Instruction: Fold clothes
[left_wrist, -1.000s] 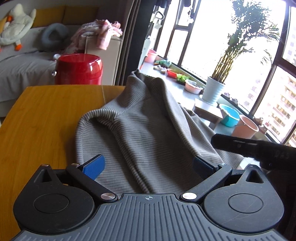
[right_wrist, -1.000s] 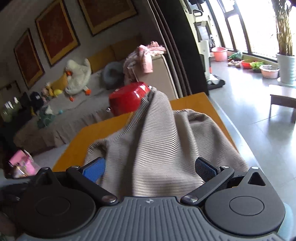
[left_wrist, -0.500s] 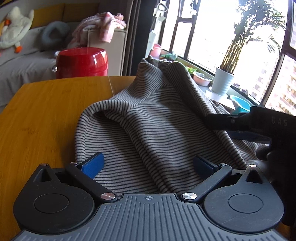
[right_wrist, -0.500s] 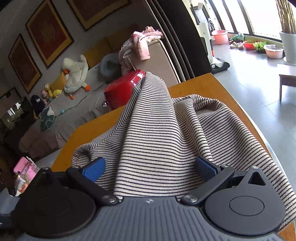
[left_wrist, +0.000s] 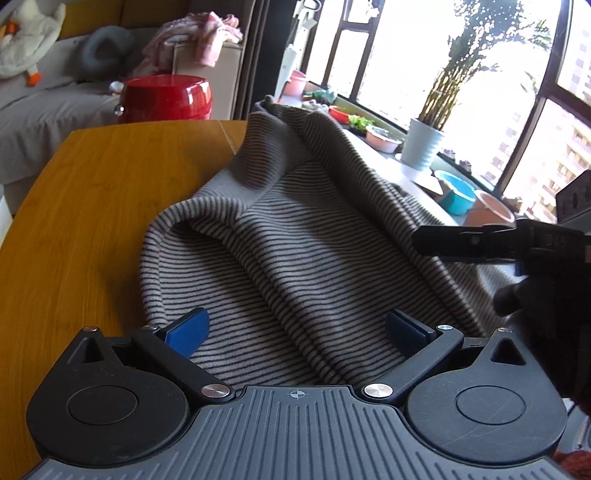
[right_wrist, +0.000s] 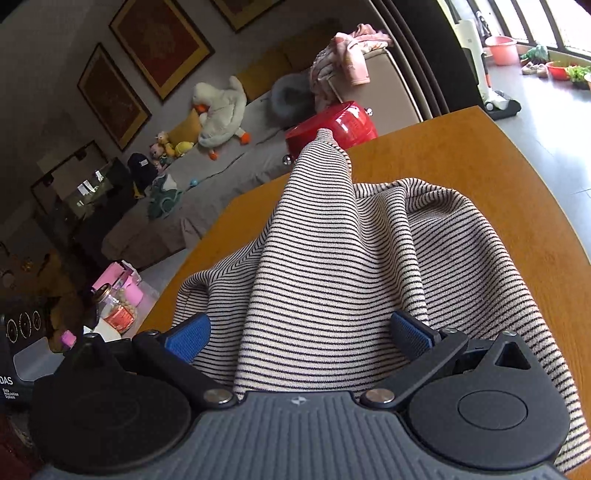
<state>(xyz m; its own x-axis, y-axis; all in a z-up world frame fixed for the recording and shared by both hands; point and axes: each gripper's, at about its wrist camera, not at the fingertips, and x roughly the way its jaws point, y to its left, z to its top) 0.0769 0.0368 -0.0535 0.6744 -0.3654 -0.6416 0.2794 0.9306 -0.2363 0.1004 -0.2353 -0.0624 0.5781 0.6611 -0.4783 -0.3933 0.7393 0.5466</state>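
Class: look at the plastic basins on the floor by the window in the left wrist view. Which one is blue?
The blue plastic basin, just beyond the white ribbed plant pot. The basin touching it on the right, the salmon-pink basin, and the pink bucket farther back are both pink.

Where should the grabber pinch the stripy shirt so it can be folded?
Probably the near hem of the stripy shirt, coming in low from the near side. It lies bunched on the wooden table with a raised ridge down the middle, and that loose edge already sits between the open jaws of the left gripper.
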